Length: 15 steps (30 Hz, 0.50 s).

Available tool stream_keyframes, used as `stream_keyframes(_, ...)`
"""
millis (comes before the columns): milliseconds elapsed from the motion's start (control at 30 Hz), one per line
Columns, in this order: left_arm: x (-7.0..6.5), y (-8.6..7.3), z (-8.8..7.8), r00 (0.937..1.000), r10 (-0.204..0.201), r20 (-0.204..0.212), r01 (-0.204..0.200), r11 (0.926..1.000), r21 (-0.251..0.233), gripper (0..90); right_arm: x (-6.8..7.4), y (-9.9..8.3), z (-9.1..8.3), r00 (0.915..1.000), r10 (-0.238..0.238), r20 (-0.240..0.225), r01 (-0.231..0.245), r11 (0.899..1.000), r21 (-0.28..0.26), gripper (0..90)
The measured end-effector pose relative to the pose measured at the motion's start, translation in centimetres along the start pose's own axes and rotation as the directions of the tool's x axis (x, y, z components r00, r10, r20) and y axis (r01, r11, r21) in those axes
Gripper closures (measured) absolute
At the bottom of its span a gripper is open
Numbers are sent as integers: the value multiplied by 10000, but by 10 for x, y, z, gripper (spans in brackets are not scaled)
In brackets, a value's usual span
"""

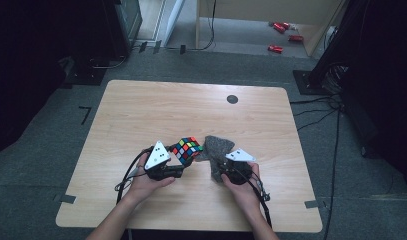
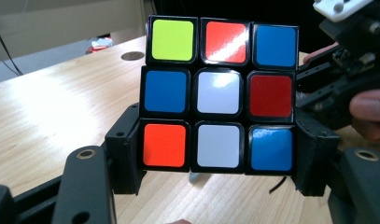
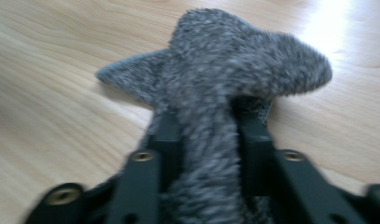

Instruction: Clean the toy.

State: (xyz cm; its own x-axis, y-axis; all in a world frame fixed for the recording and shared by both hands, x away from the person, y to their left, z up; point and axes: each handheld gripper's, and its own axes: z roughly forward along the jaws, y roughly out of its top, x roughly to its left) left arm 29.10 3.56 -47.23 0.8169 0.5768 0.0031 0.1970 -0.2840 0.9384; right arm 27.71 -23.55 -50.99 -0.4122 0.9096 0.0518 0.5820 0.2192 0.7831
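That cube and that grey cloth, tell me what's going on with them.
A person at a wooden table works a hand-held gripper in each hand. The left hand-held gripper is clamped on a scrambled puzzle cube, held just above the tabletop. The right hand-held gripper is pinching a fuzzy grey cloth between its jaws. Cube and cloth sit close together near the table's middle, as if the cube is about to be wiped.

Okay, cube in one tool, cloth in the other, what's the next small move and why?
Probably bring the fuzzy grey cloth, pinched in the right tool, across to the multicoloured puzzle cube clamped in the left tool; they sit side by side, apart.
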Motion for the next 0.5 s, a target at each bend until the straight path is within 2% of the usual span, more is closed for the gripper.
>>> stream_keyframes(133, 0, -1, 1, 10000, 38, -9, -37, 9999, 166, 346, -5, 3, -7, 9979, 303, -565, -322, 9989, -343, 763)
stream_keyframes(267, -2, -2, 4, 9999, 160, -58, -158, 9994, 323, 346, -7, 10, -22, 9906, 563, -1244, -714, 9901, -1205, 779)
stream_keyframes(333, -3, -2, 6, 9996, 288, 11, -288, 9982, 532, 346, -7, 16, -32, 9806, 568, -1878, -923, 9781, -1865, 780)
stream_keyframes(367, -5, -3, 7, 9992, 390, 74, -394, 9971, 645, 346, -4, 20, -38, 9724, 453, -2287, -994, 9678, -2312, 780)
stream_keyframes(400, -8, -4, 9, 9981, 591, 154, -601, 9952, 778, 346, -2, 22, -42, 9667, 355, -2534, -1017, 9620, -2532, 780)
stream_keyframes(500, -20, -5, 14, 9917, 1166, 537, -1214, 9877, 986, 346, 12, 30, -56, 9471, -407, -3183, -766, 9345, -3476, 779)
